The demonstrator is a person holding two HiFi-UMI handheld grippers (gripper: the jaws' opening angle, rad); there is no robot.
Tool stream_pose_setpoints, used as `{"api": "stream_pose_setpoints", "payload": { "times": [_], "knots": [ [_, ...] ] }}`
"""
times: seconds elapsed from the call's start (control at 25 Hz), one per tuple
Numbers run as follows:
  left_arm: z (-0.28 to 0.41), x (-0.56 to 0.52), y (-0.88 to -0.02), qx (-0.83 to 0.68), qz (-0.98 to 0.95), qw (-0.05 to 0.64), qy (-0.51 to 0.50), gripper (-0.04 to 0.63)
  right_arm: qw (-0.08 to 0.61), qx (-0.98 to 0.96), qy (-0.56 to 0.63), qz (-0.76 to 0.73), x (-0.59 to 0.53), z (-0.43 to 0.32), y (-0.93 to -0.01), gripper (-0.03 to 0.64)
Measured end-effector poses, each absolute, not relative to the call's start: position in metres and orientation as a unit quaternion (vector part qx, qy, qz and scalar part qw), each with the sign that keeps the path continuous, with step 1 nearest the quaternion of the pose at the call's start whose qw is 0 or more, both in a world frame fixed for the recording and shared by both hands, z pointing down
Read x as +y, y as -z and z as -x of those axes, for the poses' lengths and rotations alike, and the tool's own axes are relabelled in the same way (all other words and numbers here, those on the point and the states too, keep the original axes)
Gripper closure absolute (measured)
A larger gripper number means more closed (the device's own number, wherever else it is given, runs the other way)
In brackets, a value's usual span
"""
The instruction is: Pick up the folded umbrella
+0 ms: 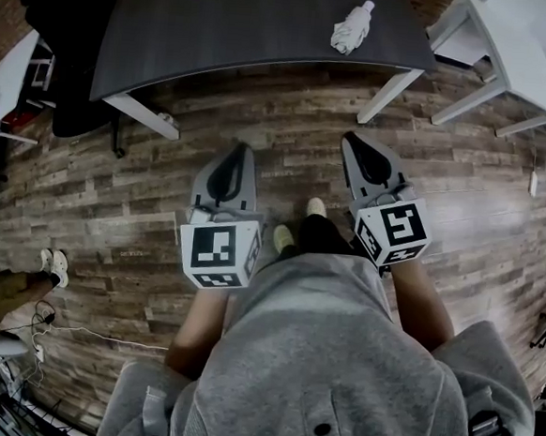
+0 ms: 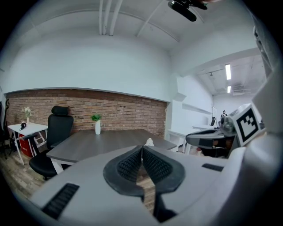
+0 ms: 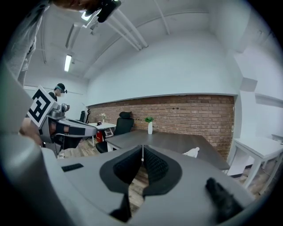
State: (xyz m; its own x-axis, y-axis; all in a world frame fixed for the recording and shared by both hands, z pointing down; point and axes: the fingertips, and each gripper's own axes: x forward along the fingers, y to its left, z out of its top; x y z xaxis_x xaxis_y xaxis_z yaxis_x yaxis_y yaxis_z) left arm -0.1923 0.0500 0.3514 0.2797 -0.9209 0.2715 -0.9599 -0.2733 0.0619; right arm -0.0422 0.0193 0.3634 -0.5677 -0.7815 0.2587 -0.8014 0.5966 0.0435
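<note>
A white folded umbrella (image 1: 352, 26) lies near the right end of a dark grey table (image 1: 232, 21), far ahead of both grippers. In the left gripper view the folded umbrella (image 2: 149, 142) peeks just above the jaws; in the right gripper view the umbrella (image 3: 193, 152) lies right of the jaws. My left gripper (image 1: 231, 151) and right gripper (image 1: 354, 140) hang side by side over the wood floor, short of the table. Both are shut with nothing between the pads. The left gripper (image 2: 142, 148) and right gripper (image 3: 142, 148) point toward the table.
A black office chair (image 1: 71, 37) stands at the table's left end. White tables (image 1: 520, 63) stand to the right. A small white vase with a plant (image 2: 97, 126) sits at the table's far side. Another person's leg and shoe (image 1: 24, 277) are at the left.
</note>
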Motion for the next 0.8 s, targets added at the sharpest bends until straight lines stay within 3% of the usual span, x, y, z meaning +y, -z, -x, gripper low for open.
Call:
{"api": "stream_pose_setpoints", "payload": {
  "times": [0.8],
  "knots": [
    [0.178, -0.005, -0.355, -0.591, -0.793, 0.105, -0.101, 0.581, 0.128, -0.879, -0.035, -0.458, -0.040, 0.014, -0.369, 0.592]
  ]
}}
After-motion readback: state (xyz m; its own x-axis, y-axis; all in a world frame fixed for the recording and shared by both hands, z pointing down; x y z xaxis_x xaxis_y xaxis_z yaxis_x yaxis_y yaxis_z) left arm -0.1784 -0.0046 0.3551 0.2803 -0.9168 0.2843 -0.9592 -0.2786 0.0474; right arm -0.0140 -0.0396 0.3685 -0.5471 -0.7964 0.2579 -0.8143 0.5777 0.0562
